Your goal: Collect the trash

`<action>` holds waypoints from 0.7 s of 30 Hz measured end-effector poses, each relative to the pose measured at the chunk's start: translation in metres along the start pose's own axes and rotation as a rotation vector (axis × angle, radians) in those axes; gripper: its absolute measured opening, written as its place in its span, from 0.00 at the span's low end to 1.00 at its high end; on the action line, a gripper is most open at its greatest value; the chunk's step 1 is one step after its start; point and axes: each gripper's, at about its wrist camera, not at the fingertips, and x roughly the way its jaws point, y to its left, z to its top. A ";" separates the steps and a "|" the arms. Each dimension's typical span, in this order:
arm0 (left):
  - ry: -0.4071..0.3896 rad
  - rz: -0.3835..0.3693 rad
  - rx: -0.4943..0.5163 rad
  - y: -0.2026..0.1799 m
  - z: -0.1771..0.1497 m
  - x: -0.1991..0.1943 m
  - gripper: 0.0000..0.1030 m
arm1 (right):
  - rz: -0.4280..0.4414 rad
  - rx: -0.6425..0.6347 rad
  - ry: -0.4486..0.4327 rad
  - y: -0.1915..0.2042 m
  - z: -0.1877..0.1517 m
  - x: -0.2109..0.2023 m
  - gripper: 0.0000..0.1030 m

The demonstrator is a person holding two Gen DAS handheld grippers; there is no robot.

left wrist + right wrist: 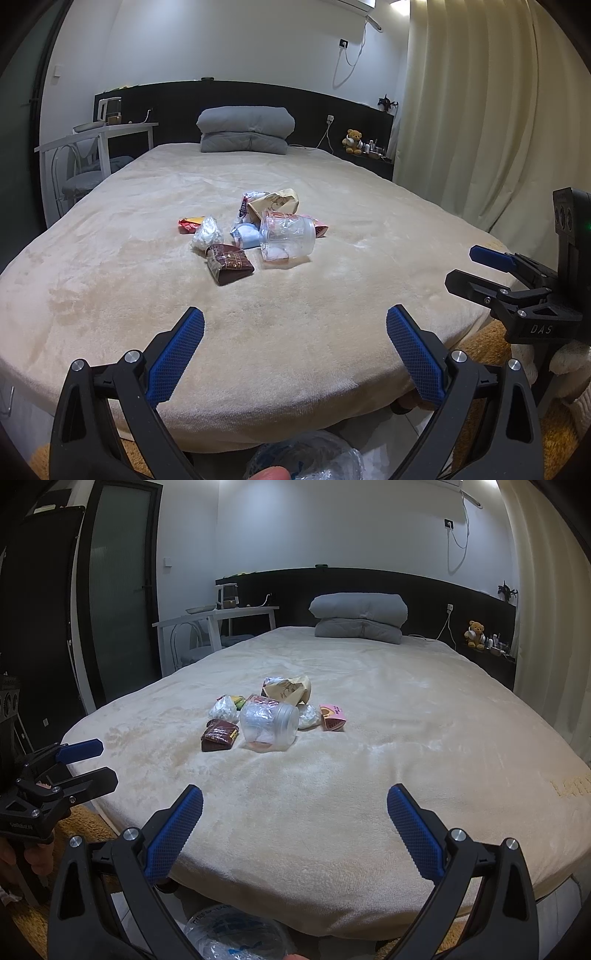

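A small heap of trash lies mid-bed on the beige blanket (295,332). A clear plastic jar (288,236) (269,723) rests on its side. A dark brown wrapper (229,264) (220,739) is nearest to me. Around them sit a white crumpled bag (207,233), a blue-white packet (245,234), a tan paper bag (275,203) (290,690), a red-yellow wrapper (190,224) and a pink box (332,717). My left gripper (295,325) stands open over the bed's near edge, well short of the heap. My right gripper (295,805) is open too, empty, equally short of it.
A clear plastic bag (306,458) (236,934) lies on the floor below the bed's foot. Grey folded bedding (245,129) sits by the dark headboard. A white desk with a chair (96,144) stands left of the bed; curtains (480,110) and a teddy bear (352,141) on the right.
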 end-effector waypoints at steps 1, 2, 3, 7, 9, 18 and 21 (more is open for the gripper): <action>0.000 0.000 0.000 0.000 0.000 0.000 0.94 | -0.001 0.001 0.001 0.000 0.000 0.000 0.96; 0.000 0.000 0.000 0.000 0.000 0.000 0.94 | -0.003 0.001 0.001 0.000 0.000 0.000 0.96; 0.000 0.000 0.000 0.000 0.000 0.000 0.94 | -0.004 0.002 0.002 0.000 -0.001 0.000 0.96; 0.000 0.001 -0.001 -0.001 0.000 0.000 0.94 | -0.004 0.000 0.003 0.001 -0.001 -0.001 0.96; 0.000 0.001 0.000 -0.001 0.000 0.000 0.94 | -0.005 0.001 0.003 0.000 -0.001 -0.001 0.96; 0.000 0.001 0.001 -0.001 0.000 0.000 0.94 | -0.005 0.000 0.004 0.001 -0.001 0.000 0.96; 0.000 0.001 0.000 -0.001 0.000 0.000 0.94 | -0.005 0.000 0.004 0.001 0.000 0.000 0.96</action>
